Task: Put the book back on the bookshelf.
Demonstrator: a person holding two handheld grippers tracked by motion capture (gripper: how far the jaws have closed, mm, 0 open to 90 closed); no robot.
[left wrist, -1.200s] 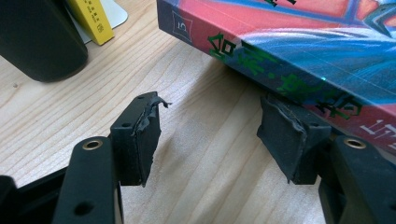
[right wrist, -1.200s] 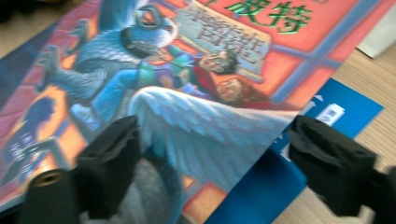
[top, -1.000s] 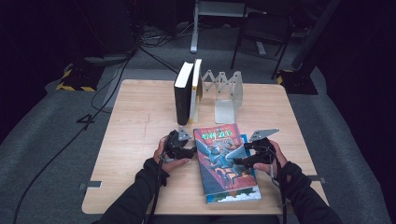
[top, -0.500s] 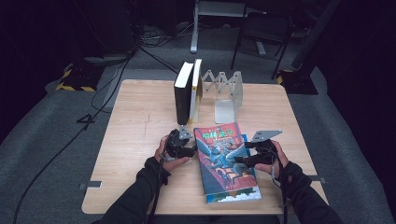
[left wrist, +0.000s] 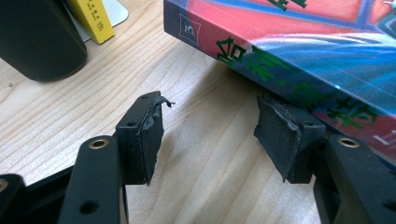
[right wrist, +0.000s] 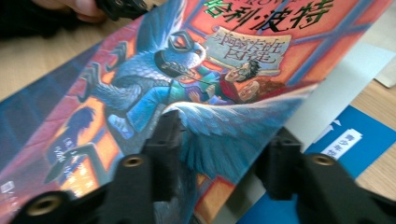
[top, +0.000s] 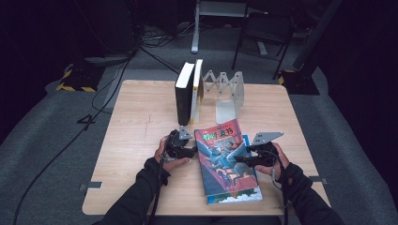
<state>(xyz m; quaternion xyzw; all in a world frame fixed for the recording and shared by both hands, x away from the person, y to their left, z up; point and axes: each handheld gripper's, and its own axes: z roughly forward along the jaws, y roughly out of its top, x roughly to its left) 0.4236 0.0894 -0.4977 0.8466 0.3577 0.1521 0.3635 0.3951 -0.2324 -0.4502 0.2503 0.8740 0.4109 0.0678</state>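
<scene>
Right gripper (top: 241,160) jaws have just been closing on the open-side edge of the red illustrated book (top: 224,157): in the right gripper view one jaw lies on the cover, the other sits under the edge, and that edge is tipped up off the blue book (top: 237,196) below it. Can't tell whether the pads are pressing yet.

Left gripper (top: 192,151) sits at the red book's spine side. Jaws half apart, nothing between them. In the left gripper view one pad (left wrist: 283,135) is tucked under the spine, touching or nearly so; the other (left wrist: 142,135) stands over bare wood.

Red book lies on the table (top: 141,122), stacked on the blue book, on the person's side of the two upright books (top: 189,92). Folding metal bookend (top: 228,93) stands just right of those, beyond the red book's top edge.
</scene>
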